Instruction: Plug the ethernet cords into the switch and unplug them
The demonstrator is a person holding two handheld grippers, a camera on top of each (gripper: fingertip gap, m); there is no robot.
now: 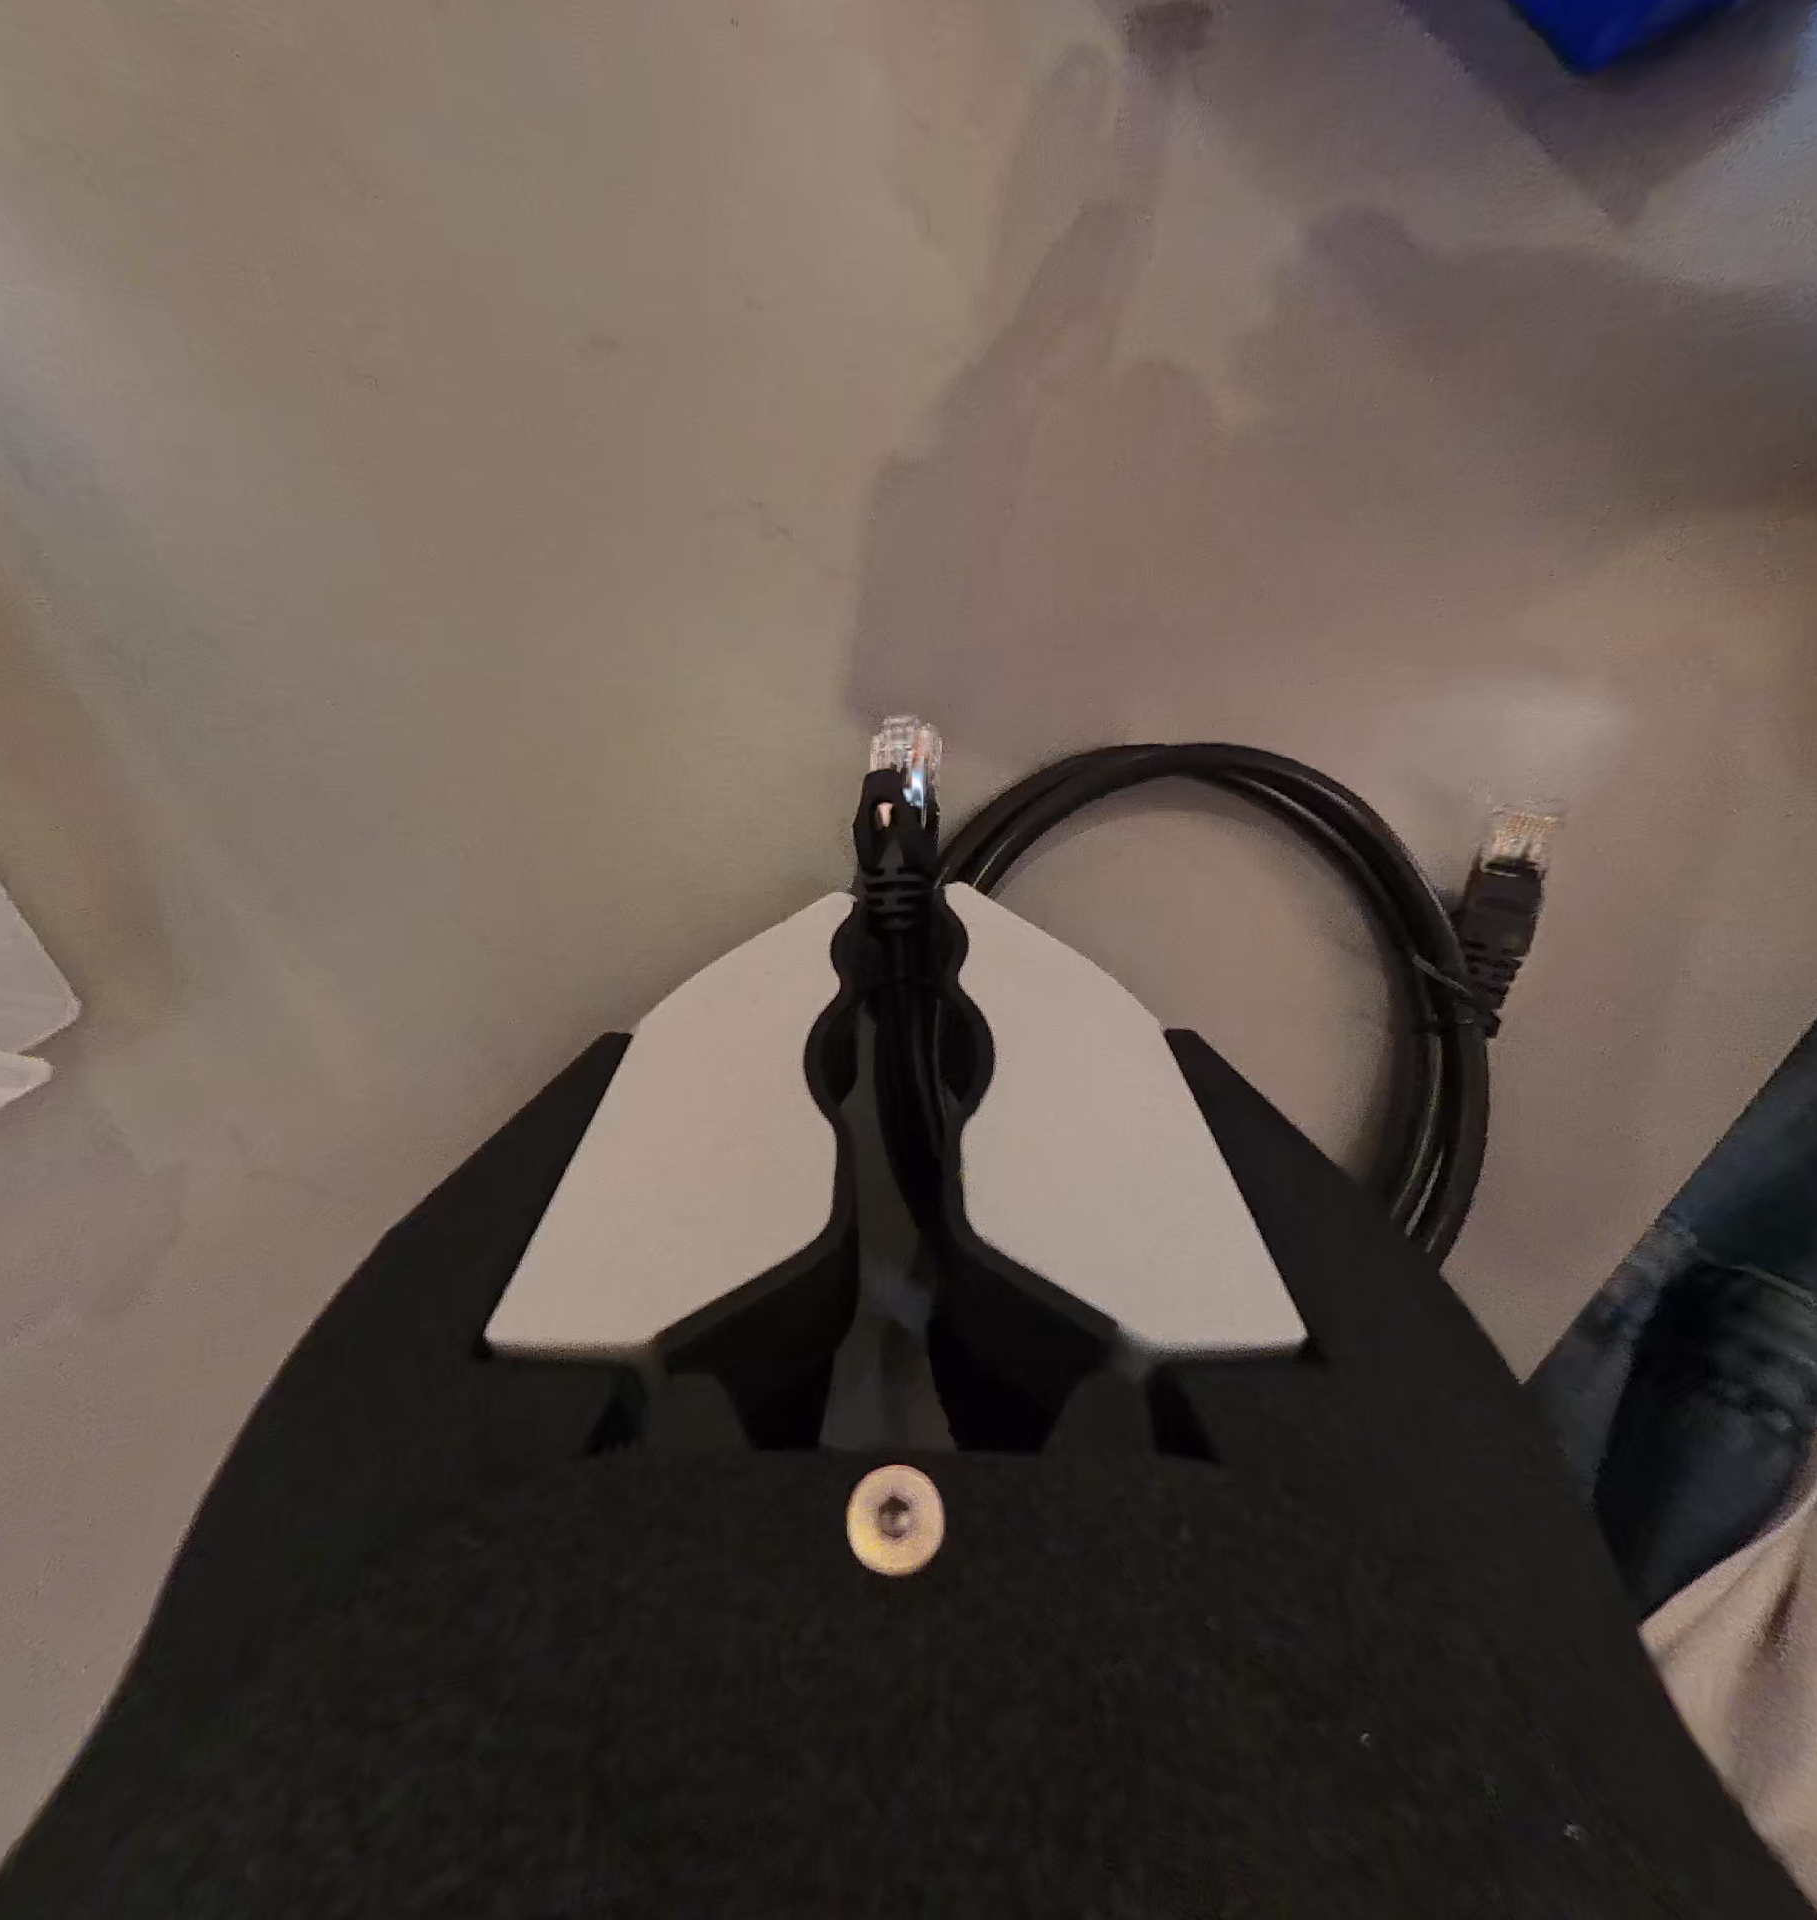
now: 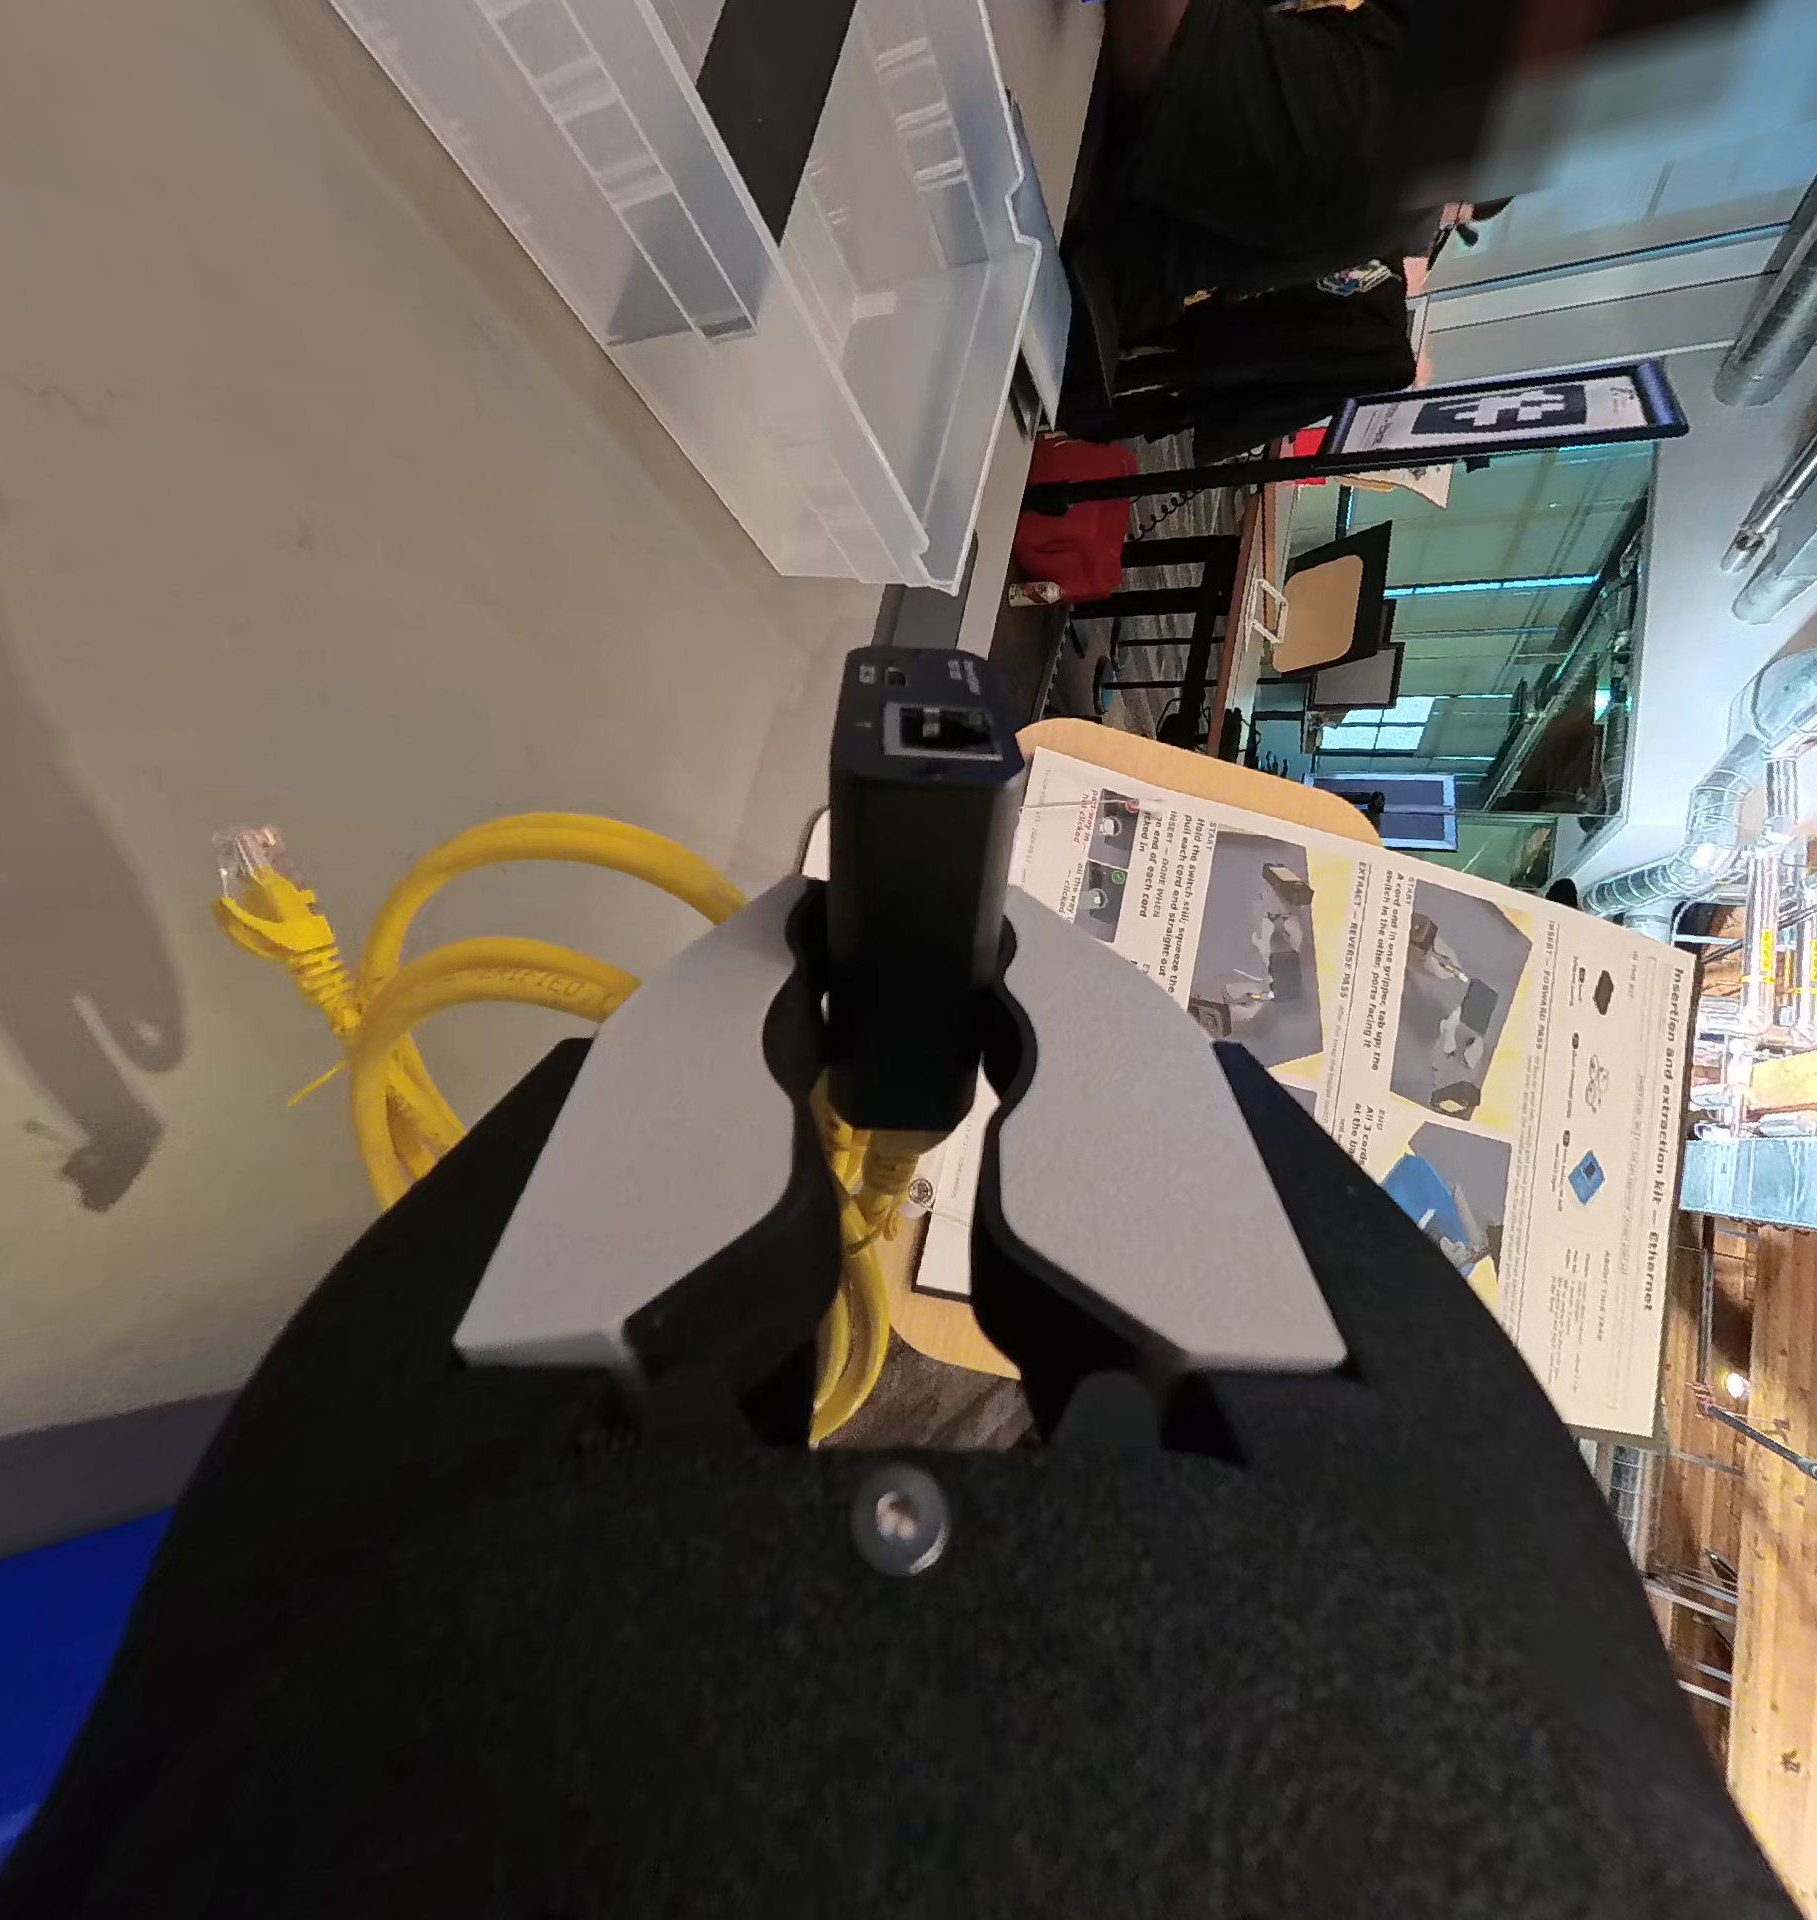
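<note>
Meanwhile, both claws were closed on the task's parts.
The black ethernet cord [image 1: 896, 883] was pinched behind its clear plug by the left gripper [image 1: 899, 904], above the table [image 1: 468, 520]; the dark switch [image 2: 914, 883] was clamped upright by the right gripper [image 2: 909, 935], port outward.

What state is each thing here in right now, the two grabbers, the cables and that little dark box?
Left gripper: shut on black ethernet cord, clear plug forward.
Right gripper: clamping the switch.
Switch port: empty.
Yellow ethernet cord: coiled, tied, unplugged, on table.
</note>
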